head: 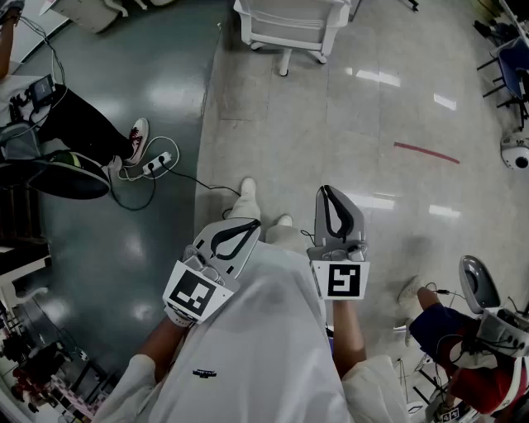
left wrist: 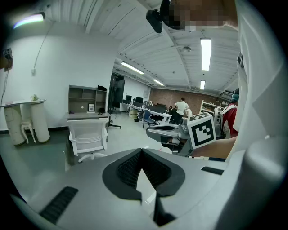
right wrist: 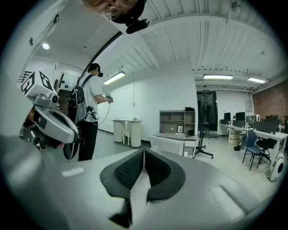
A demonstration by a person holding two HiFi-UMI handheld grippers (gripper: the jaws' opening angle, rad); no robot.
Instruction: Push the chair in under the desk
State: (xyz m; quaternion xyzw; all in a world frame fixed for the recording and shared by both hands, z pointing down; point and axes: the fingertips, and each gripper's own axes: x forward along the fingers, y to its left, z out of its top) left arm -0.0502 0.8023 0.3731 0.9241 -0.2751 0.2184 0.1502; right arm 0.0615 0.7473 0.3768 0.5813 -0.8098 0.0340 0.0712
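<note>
"What's lying on the dark strip of floor at the left?"

"A white power strip (head: 157,163) with its cable trailing off. Somebody's red sneaker (head: 138,132) is resting just beside it."

"And the person in white (head: 264,347) in the middle?"

"They're standing on the pale floor (head: 372,99) and holding both arms out ahead. The left claw (head: 252,225) is pointing forward and somewhat down. It's clenched, with its dark pads (left wrist: 128,168) meeting at the tips and gripping nothing."

"Where's the chair standing?"

"The white chair (head: 289,25) is standing well ahead of both claws. It's on the pale floor, just right of where the dark strip is giving way. Neither claw is touching it. From the left gripper view its back is facing us, and the grey table (left wrist: 85,116) is sitting right behind it. I can't tell how far the seat is reaching under the table's near edge."

"What's the other claw doing?"

"The right claw (head: 326,192) is being held nearly level, beside the left one and apart from it. It's clenched too, and it's gripping nothing."

"Anything further right?"

"A red strip of tape (head: 426,152) is lying on the pale floor. At the right edge another person (head: 450,330) is holding a grey gripper (head: 475,285) of their own."
</note>
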